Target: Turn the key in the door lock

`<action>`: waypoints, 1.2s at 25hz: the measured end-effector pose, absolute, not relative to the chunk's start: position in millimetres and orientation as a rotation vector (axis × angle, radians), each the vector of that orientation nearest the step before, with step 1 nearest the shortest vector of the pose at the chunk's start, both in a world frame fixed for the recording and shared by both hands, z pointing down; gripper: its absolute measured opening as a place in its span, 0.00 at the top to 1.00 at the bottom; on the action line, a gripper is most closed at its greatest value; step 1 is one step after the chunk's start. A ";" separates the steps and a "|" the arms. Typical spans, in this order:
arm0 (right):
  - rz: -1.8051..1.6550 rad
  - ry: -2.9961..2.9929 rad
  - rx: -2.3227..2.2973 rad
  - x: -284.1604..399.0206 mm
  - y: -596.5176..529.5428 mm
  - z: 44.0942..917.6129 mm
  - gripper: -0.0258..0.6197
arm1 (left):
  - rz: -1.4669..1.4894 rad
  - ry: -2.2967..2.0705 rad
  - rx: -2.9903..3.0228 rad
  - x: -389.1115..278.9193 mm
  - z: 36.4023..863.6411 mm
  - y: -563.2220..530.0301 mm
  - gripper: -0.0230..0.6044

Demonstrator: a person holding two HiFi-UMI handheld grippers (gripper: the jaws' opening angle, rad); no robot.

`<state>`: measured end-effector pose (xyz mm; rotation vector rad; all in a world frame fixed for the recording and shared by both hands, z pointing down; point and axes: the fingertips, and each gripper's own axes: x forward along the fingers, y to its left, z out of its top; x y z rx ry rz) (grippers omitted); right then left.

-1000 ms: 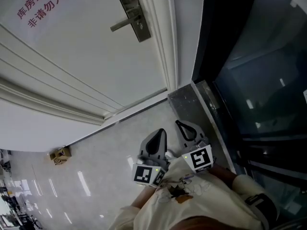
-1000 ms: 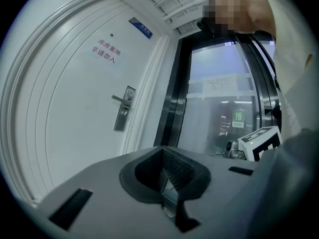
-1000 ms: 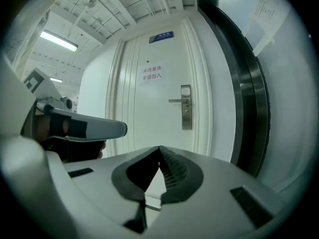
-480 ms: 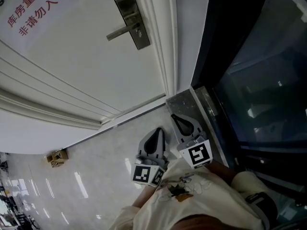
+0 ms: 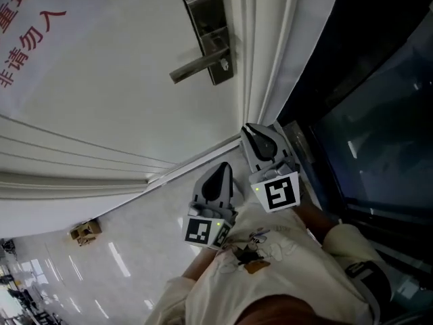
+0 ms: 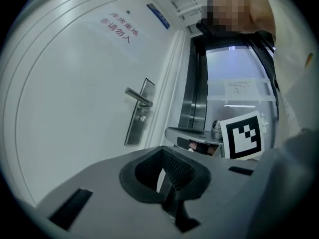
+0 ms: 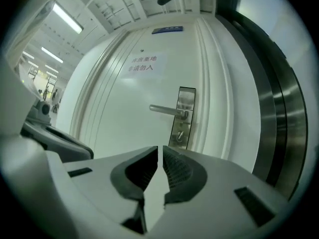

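Note:
A steel lock plate (image 5: 211, 36) with a lever handle (image 5: 196, 68) sits on the white door (image 5: 122, 87). Below the lever, a small key (image 7: 180, 132) shows in the keyhole; the key (image 6: 142, 118) is also visible in the left gripper view. My right gripper (image 5: 260, 137) points at the door edge below the lock and is still well short of the key. Its jaws (image 7: 160, 156) are opening, with a thin slit and nothing between them. My left gripper (image 5: 220, 175) trails lower left, jaws (image 6: 167, 166) shut and empty.
Red printed characters (image 5: 27, 42) mark the door. A white door frame (image 5: 260, 59) and dark glass panels (image 5: 379, 114) stand to the right. A small cardboard box (image 5: 85, 230) lies on the glossy floor by the door's base. My sleeve (image 5: 284, 276) fills the bottom.
Both grippers have moved toward the door, the right one further and higher, level with the frame's base. A thin gap has appeared between the right jaws.

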<state>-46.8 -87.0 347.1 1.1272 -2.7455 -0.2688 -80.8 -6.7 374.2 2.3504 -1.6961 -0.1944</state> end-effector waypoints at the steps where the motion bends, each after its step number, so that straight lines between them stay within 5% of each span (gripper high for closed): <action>1: -0.294 -2.726 1.142 -53.0 -99.2 346.2 0.90 | -0.192 -1.686 2.363 -88.8 373.0 -15.8 0.96; 5: -0.433 -2.647 1.159 -71.4 -142.7 337.6 0.74 | -0.177 -1.654 2.392 -109.2 372.0 -44.7 0.96; 20: -1.124 -2.209 1.088 -99.5 -208.3 314.3 0.70 | -0.214 -1.661 2.364 -119.5 363.4 -79.2 0.96; 30: -1.228 -2.038 1.044 -112.0 -227.7 331.0 0.70 | -0.203 -1.671 2.358 -125.3 366.8 -91.4 0.96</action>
